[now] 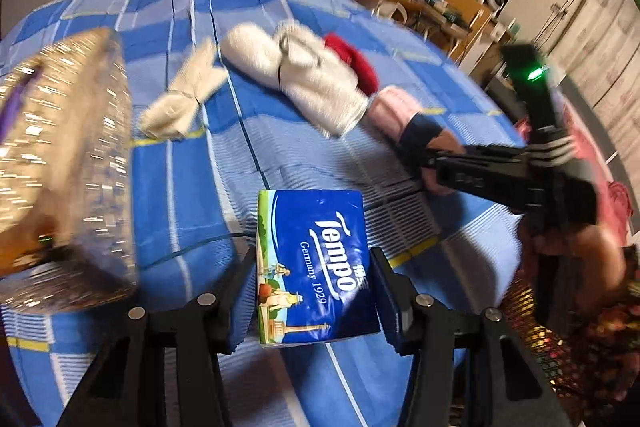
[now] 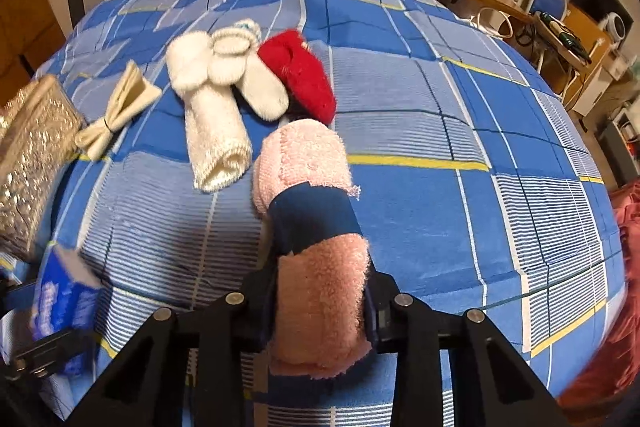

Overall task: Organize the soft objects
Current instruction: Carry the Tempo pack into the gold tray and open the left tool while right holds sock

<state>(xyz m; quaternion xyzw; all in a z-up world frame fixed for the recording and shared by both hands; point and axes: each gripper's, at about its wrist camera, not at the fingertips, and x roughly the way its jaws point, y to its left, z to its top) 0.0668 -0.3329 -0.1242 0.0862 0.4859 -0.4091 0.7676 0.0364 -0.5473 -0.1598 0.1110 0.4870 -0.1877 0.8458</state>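
A bed (image 2: 440,131) covered in a blue checked sheet fills both views, its edges cut off by the lens. Ahead and to the left of the left hand-held gripper (image 1: 316,291) a clear glittery box (image 1: 68,163) is blurred, its contents hard to make out. Its jaws are clamped on a blue Tempo tissue pack (image 1: 316,267), held above the sheet. The right hand-held gripper (image 2: 320,303) squeezes a rolled pink towel (image 2: 316,267) bound by a navy band; the roll's near end hides the fingertips. Beyond it lie a rolled white towel (image 2: 208,123), white socks (image 2: 256,83), a red fuzzy piece (image 2: 304,79) touching them, and, further left, a cream cloth (image 2: 116,111) tied like a bow.
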